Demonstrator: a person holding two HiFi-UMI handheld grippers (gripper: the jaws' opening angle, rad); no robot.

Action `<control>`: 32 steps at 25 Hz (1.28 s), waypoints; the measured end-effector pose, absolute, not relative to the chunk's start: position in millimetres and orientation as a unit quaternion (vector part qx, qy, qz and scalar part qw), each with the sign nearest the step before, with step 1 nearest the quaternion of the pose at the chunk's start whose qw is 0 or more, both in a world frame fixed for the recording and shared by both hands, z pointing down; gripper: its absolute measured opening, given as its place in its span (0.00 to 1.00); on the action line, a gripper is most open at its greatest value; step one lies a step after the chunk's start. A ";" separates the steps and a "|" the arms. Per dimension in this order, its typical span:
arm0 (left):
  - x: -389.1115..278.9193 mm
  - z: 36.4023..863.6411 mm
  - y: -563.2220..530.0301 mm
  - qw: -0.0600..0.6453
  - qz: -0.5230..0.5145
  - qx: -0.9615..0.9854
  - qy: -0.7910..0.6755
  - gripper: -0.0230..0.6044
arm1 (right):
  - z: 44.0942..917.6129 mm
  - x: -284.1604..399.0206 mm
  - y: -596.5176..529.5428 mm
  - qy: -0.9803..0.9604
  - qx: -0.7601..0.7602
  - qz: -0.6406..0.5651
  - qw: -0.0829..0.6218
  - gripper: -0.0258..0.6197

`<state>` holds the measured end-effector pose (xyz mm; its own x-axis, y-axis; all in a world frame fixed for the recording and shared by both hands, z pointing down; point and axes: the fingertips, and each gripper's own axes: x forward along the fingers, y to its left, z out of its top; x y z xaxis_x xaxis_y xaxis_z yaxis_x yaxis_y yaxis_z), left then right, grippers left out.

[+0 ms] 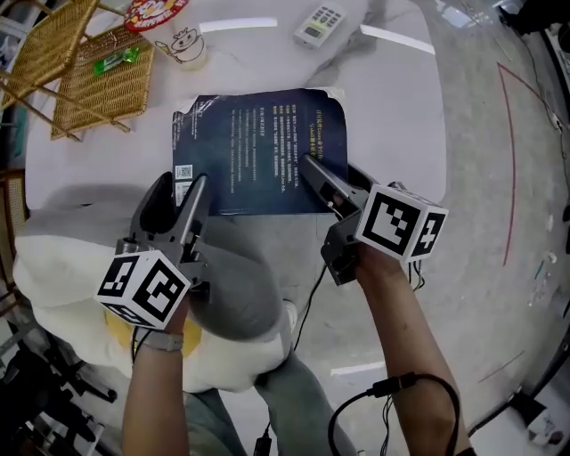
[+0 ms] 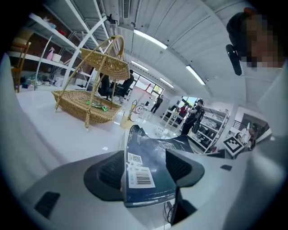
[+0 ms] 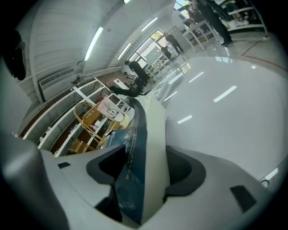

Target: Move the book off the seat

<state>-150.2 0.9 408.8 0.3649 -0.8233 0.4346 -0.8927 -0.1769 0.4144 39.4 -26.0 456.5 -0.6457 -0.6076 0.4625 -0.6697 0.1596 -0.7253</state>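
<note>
A dark blue book [image 1: 258, 151] lies flat on the white marble table [image 1: 392, 98], back cover up, with a barcode label at its near left corner. My left gripper [image 1: 183, 191] reaches over that corner. In the left gripper view the book [image 2: 148, 166] sits between the wide-apart jaws of my left gripper [image 2: 144, 173], and the right pad stands off it. My right gripper [image 1: 325, 174] is at the near right corner. In the right gripper view the book's edge [image 3: 139, 157] runs between the jaws of my right gripper [image 3: 141, 173], with a gap at the left pad.
A wicker basket stand [image 1: 93, 76] with a green packet stands at the table's far left. A cup with a cartoon print [image 1: 183, 44] and a remote control [image 1: 319, 24] lie beyond the book. A cream seat cushion [image 1: 53, 258] is at my lower left, below the table's near edge.
</note>
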 end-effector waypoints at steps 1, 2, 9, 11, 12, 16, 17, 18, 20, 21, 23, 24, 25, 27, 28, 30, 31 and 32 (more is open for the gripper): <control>-150.1 409.7 0.7 0.310 0.059 0.766 -0.560 0.47 | 459.0 40.4 -26.1 -0.760 0.425 0.490 0.043 0.45; -149.7 410.1 0.4 0.310 0.060 0.766 -0.560 0.47 | 461.1 42.2 -26.1 -0.759 0.430 0.487 0.051 0.46; -147.7 401.7 1.1 0.299 0.050 0.781 -0.546 0.47 | 463.3 53.0 -24.9 -0.773 0.477 0.399 0.126 0.52; -145.9 394.4 2.7 0.290 0.041 0.787 -0.543 0.47 | 461.9 56.6 -22.7 -0.774 0.483 0.389 0.129 0.52; -145.0 390.1 4.4 0.287 0.035 0.789 -0.542 0.47 | 461.5 58.9 -20.6 -0.772 0.485 0.391 0.127 0.52; -140.9 378.4 15.5 0.275 0.032 0.798 -0.535 0.47 | 458.6 70.3 -9.2 -0.760 0.496 0.406 0.110 0.52; -140.3 376.5 18.2 0.275 0.033 0.800 -0.533 0.47 | 455.8 72.7 -6.8 -0.758 0.499 0.408 0.104 0.52; -140.1 374.5 20.5 0.276 0.032 0.801 -0.530 0.47 | 452.0 74.4 -4.6 -0.756 0.503 0.407 0.098 0.52; -140.6 368.4 25.2 0.277 0.027 0.804 -0.526 0.47 | 442.2 75.0 -0.1 -0.757 0.509 0.401 0.087 0.52; -141.2 363.8 27.7 0.275 0.025 0.806 -0.524 0.47 | 436.5 73.6 2.3 -0.759 0.509 0.397 0.082 0.52; -142.7 352.1 32.6 0.266 0.022 0.812 -0.518 0.47 | 424.9 68.2 7.8 -0.765 0.507 0.391 0.072 0.52; -143.8 345.8 35.1 0.259 0.022 0.817 -0.515 0.47 | 419.4 64.2 10.8 -0.768 0.505 0.389 0.067 0.52; -145.4 339.7 37.5 0.253 0.022 0.820 -0.512 0.47 | 414.2 59.4 13.8 -0.771 0.502 0.386 0.063 0.52; -150.4 328.8 42.4 0.245 0.019 0.825 -0.509 0.46 | 404.5 48.0 19.1 -0.778 0.494 0.384 0.058 0.52; -153.9 324.3 45.4 0.244 0.016 0.826 -0.508 0.46 | 400.0 42.0 21.9 -0.780 0.490 0.385 0.055 0.51; -162.8 316.7 53.4 0.242 0.015 0.827 -0.508 0.46 | 391.0 30.6 29.0 -0.781 0.487 0.388 0.047 0.46; -168.2 313.5 58.4 0.241 0.015 0.827 -0.508 0.46 | 386.3 25.1 33.2 -0.781 0.487 0.388 0.042 0.43; -174.3 310.5 63.6 0.240 0.015 0.827 -0.509 0.45 | 381.4 19.4 37.7 -0.782 0.488 0.387 0.037 0.39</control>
